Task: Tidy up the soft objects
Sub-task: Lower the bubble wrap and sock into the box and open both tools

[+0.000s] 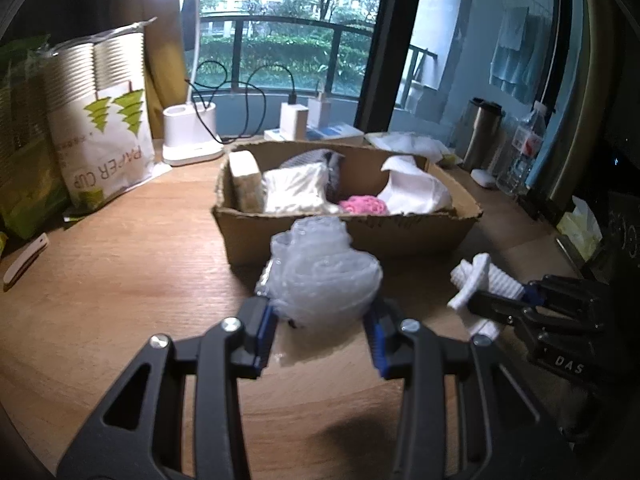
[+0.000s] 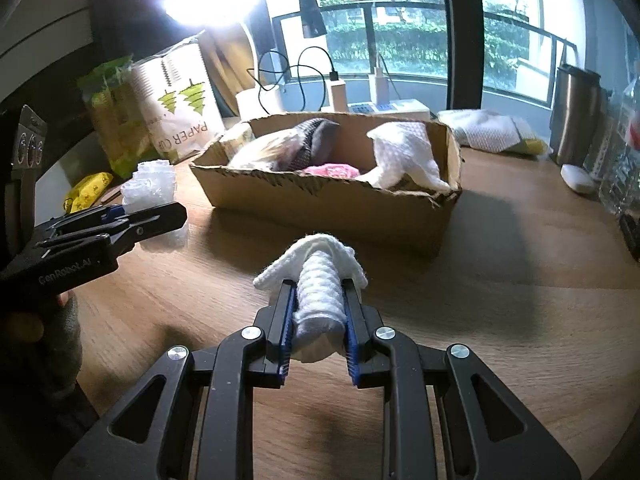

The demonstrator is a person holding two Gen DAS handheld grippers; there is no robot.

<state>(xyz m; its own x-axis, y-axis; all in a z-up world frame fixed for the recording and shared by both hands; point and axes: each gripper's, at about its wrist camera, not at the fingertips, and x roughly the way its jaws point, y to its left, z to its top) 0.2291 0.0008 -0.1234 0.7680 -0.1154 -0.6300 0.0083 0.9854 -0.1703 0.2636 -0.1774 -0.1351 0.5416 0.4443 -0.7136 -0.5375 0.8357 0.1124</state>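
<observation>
My left gripper point(image 1: 322, 312) is shut on a crumpled wad of clear bubble wrap point(image 1: 320, 272), held above the wooden desk just in front of the cardboard box point(image 1: 348, 232). My right gripper point(image 2: 318, 304) is shut on a rolled white knitted sock point(image 2: 320, 284), also lifted off the desk before the box point(image 2: 320, 208). Each view shows the other gripper: the right one point(image 1: 492, 300) with its sock point(image 1: 480, 276) at the right, the left one point(image 2: 160, 212) with the bubble wrap point(image 2: 154, 184) at the left. The box holds a sponge point(image 1: 245, 180), a white pouch point(image 1: 294, 192), a pink knitted piece point(image 1: 365, 205) and white cloth point(image 1: 416, 190).
A paper cup pack point(image 1: 104, 120) and green bags stand at the left. A lit desk lamp point(image 1: 192, 140), chargers point(image 1: 294, 120) and cables sit behind the box. A steel tumbler point(image 1: 482, 136), water bottle point(image 1: 522, 148) and white cloth point(image 2: 490, 128) are at the right.
</observation>
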